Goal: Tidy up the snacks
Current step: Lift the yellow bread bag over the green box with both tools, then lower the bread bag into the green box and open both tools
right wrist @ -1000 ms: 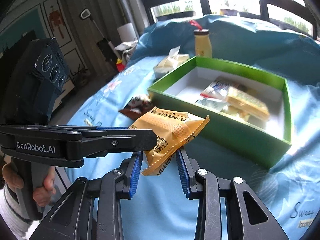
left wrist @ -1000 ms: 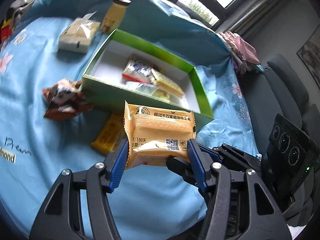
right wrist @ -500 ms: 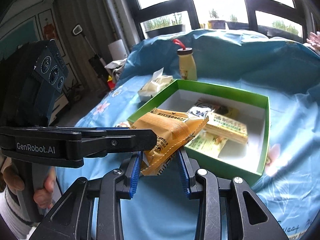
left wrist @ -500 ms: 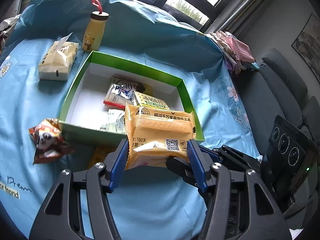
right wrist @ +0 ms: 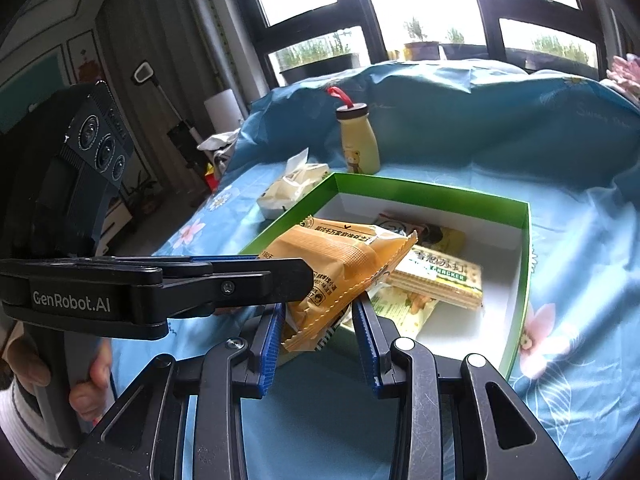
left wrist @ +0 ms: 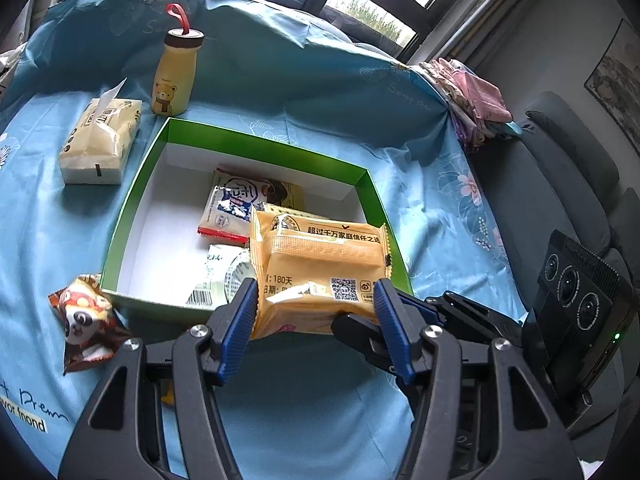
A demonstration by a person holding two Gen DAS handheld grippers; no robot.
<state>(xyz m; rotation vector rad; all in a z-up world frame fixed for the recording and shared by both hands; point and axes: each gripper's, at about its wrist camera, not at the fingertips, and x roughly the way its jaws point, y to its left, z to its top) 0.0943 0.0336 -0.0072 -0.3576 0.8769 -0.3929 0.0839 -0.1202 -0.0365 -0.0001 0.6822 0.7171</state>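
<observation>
The lower part of the orange snack packet is hidden between the blue pads of the left gripper, and its printed text is only partly readable. In the right wrist view the same packet is partly covered by a black finger of the left gripper, which crosses the picture from the left. Inside the green box a white and blue sachet is seen, while the packets under and behind it are mostly covered. A cracker pack is seen more clearly from the right side. A small yellow thing under the left gripper is almost fully hidden, and it cannot be told what it is.

The orange packet is held in the jaws of the left gripper by its two side edges, in the air above the near wall of the box. The right gripper is placed just below and behind the packet; its jaws stand at a middle width on both sides of the packet's lower corner, and it cannot be told whether they press it. The left gripper's handle is held by a hand at the left edge.

On the blue cloth a panda snack bag lies just beside the box, and a tissue pack and a yellow bear bottle are further behind.
</observation>
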